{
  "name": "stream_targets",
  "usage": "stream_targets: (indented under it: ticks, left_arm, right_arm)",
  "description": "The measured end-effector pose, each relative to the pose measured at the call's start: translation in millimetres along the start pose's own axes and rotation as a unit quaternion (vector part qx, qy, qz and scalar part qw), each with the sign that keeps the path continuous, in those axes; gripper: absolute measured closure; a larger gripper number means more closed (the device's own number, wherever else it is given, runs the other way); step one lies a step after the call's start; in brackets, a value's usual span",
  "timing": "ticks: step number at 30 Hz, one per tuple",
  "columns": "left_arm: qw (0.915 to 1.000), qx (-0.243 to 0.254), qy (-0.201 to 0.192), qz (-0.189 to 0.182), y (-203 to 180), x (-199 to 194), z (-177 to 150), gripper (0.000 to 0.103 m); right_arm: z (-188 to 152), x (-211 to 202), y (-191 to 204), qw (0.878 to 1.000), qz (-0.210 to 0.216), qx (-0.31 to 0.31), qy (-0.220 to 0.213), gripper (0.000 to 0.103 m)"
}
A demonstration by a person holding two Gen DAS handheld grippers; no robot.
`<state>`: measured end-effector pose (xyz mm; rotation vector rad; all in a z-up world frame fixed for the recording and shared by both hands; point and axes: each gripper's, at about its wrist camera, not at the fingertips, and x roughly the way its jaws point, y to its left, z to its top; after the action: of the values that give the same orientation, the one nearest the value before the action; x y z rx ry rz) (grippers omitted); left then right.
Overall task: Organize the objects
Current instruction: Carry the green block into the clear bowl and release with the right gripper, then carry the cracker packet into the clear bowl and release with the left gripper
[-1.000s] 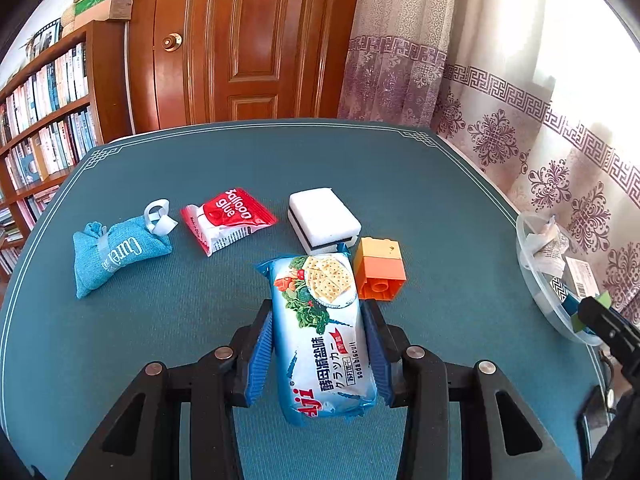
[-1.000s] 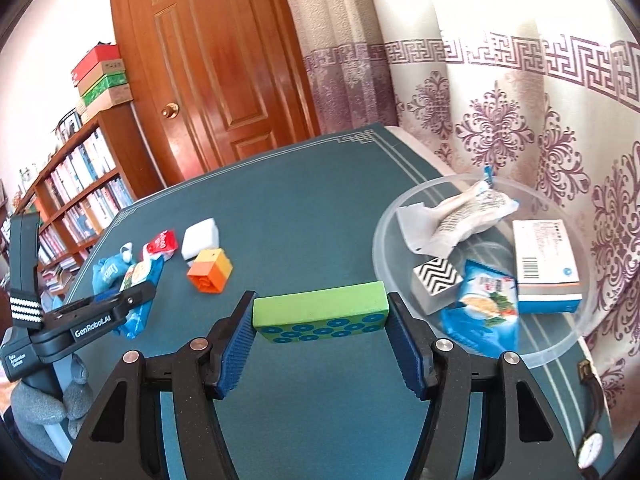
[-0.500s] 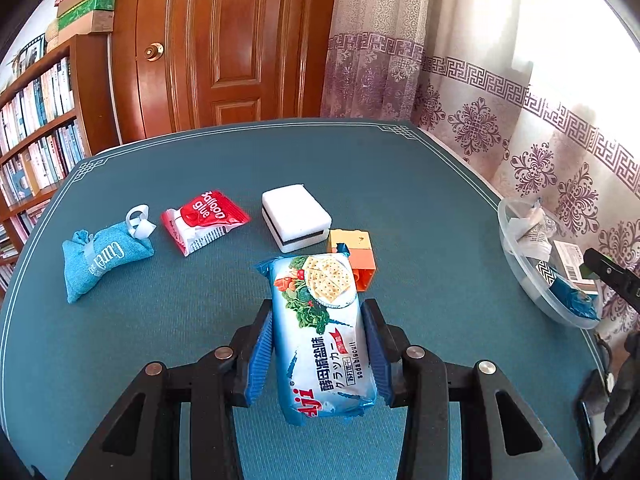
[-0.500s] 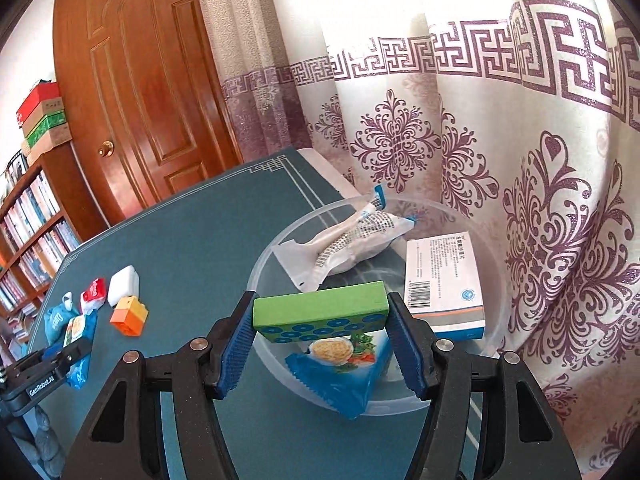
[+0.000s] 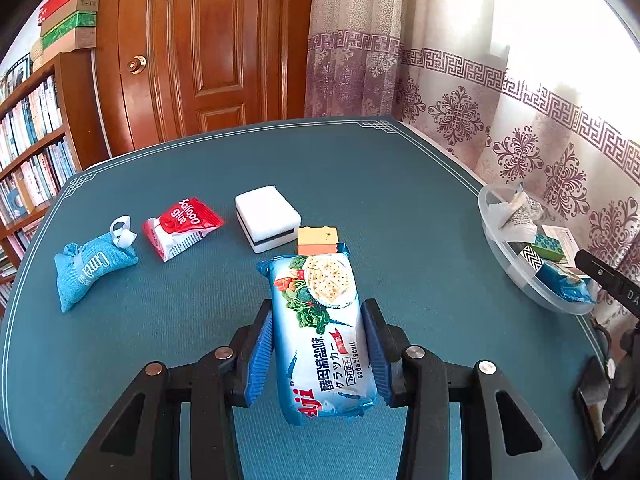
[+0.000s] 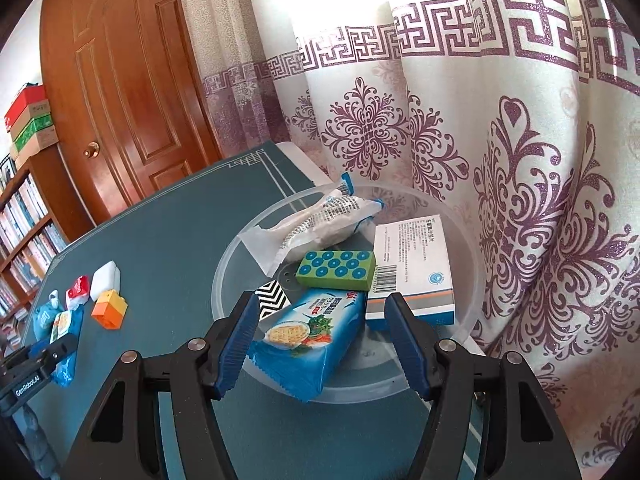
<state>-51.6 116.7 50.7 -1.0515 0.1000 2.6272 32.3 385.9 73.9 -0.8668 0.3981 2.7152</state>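
Holding the soda biscuit pack (image 5: pixel 323 332) clamped between the pads of our left gripper (image 5: pixel 318 350), we hover it above the teal table (image 5: pixel 400 208), with the clear plastic bowl (image 6: pixel 466 240) as our landmark at the curtain-side edge. Our right gripper (image 6: pixel 320 336) stands wide and empty just above the near rim of that bowl, and the green block (image 6: pixel 336 270) lies inside, leaning on the medicine box (image 6: pixel 414 264) and partly over a second biscuit pack (image 6: pixel 310 336). That second pack worries us: one end seems to ride up on the near rim, so a nudge from our open fingers as we draw away could tip it out. The green block looks loosely perched and may slide if the bowl is jolted. Because the bowl sits close to the table edge by the curtain (image 6: pixel 520 160), a hard bump could shove it off. Our held pack is soft and slippery, gripped low on its length, so it may sag or slip in transit. Well away from the bowl wait the orange block (image 5: pixel 318 241), white sponge (image 5: pixel 267 218), red glue packet (image 5: pixel 182 228) and blue pouch (image 5: pixel 90 266); both grippers converging on the bowl could collide.
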Motion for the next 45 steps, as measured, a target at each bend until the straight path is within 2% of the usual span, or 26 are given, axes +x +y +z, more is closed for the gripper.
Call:
stream_targets:
  ticks: [13,24,45]
  left_arm:
    - [0.9985,0.043,0.007,-0.032,-52.9,-1.7,7.4,0.058]
    - [0.9945,0.095,-0.005,-0.044,-109.1,-6.1,20.0,0.058]
    - [0.9857,0.155,-0.007,-0.067,-180.0,8.6,33.4,0.058]
  right_arm:
    - [-14.4,-12.9,-8.9,0.999,0.005,-0.03,0.008,0.037]
    - [-22.4,-22.2,-16.5,0.998,0.019,-0.053,0.006,0.037]
    - [-20.1,-21.0,-42.2,0.999,0.028,-0.037,0.006,0.037]
